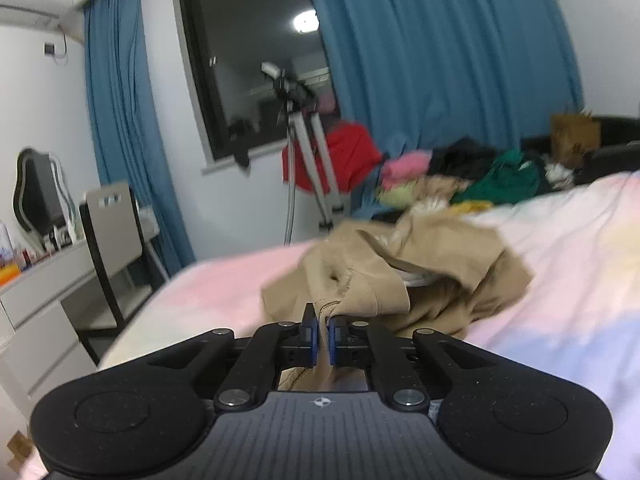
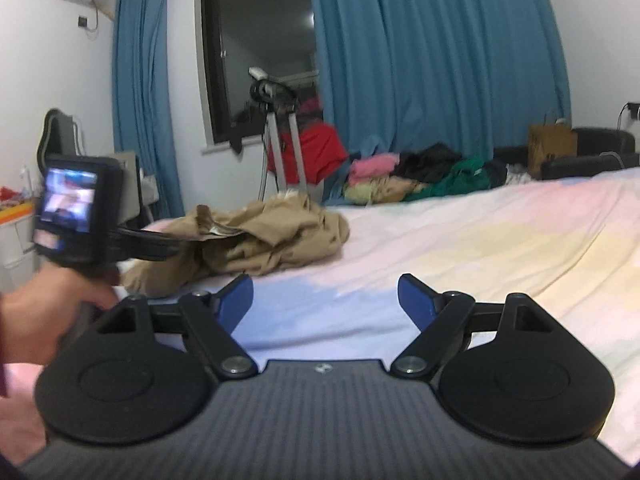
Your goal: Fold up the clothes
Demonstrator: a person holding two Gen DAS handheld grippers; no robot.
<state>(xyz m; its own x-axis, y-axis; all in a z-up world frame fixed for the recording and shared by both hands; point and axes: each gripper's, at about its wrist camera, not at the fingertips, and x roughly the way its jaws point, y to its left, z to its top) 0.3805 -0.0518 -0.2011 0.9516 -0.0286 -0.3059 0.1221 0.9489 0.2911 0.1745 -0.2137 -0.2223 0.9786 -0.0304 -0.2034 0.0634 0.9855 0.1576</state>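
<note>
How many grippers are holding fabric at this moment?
1. The left gripper has its jaws shut on an edge of the tan garment on the bed. The right gripper hangs open over the sheet, holding nothing.

Home bedroom, bed (image 2: 480, 232), blue curtains (image 2: 432, 60), dresser (image 1: 44, 296)

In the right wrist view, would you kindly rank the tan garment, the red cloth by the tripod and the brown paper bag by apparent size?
Largest to smallest as they look:
1. tan garment, though it lies nearest the camera, which enlarges it
2. red cloth
3. brown paper bag
</note>
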